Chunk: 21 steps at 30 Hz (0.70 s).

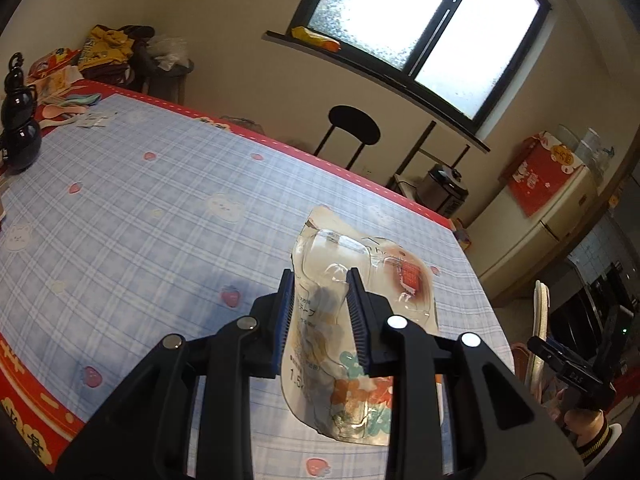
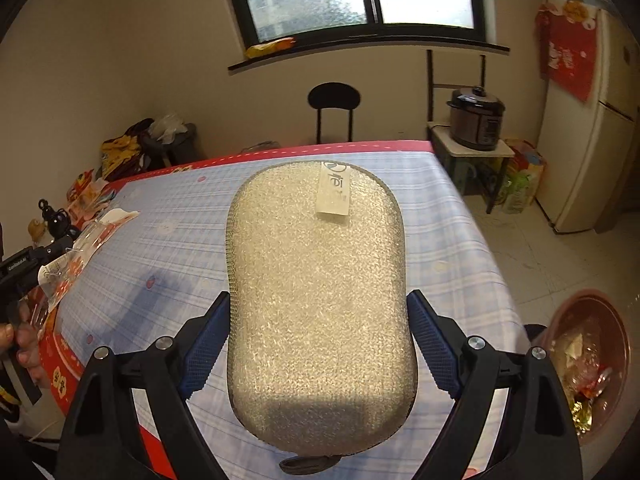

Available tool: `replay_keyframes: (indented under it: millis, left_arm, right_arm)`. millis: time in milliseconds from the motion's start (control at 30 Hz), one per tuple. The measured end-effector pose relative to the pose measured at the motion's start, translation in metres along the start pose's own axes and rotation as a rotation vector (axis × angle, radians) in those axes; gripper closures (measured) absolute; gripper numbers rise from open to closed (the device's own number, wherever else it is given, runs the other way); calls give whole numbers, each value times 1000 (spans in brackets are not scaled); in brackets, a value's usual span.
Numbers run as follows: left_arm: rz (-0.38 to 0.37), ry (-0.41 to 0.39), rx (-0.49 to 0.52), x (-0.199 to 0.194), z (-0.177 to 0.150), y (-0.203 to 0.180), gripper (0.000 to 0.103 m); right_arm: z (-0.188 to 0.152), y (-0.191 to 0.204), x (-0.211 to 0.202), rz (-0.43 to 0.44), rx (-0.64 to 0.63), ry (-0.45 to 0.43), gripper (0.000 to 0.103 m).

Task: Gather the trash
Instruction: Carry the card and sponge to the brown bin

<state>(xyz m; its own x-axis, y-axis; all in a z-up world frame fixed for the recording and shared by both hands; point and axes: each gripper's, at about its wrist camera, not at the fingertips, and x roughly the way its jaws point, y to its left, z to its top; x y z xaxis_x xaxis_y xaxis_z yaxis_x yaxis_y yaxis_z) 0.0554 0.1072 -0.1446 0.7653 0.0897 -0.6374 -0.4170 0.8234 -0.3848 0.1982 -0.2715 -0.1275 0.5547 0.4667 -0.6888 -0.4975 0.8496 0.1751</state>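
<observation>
Left gripper point(image 1: 320, 312) is clamped on a clear plastic wrapper point(image 1: 352, 320), held over the checked tablecloth point(image 1: 140, 220) at lower centre of its view, so pick-up looks done. Right gripper point(image 2: 318, 344) is squeezing a silvery scrubbing sponge point(image 2: 316, 288). Next, I'd judge, carry the wrapper across to the bin. Only the right view shows that brown trash bin point(image 2: 588, 360), lower right, already holding scraps.

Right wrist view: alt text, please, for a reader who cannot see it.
The right tool grips a silvery oval scrubbing sponge above a blue plaid tablecloth. A brown trash bin with wrappers sits on the floor at right.
</observation>
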Motion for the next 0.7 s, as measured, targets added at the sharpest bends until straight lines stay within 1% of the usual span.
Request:
replay_keyframes:
  millis: [267, 467, 567, 700]
  left_arm:
    - [-104, 41, 103, 24, -18, -90, 74]
    - [-167, 75, 157, 43, -37, -149, 74]
    - [-189, 86, 174, 52, -45, -174, 74]
    - [-214, 94, 192, 61, -55, -203, 74]
  right_arm:
    - [-36, -113, -63, -156, 163, -47, 18]
    - [-60, -191, -97, -265, 269, -59, 18]
    - [-66, -226, -110, -315, 300, -65, 18]
    - [-62, -264, -124, -370, 316, -83, 18]
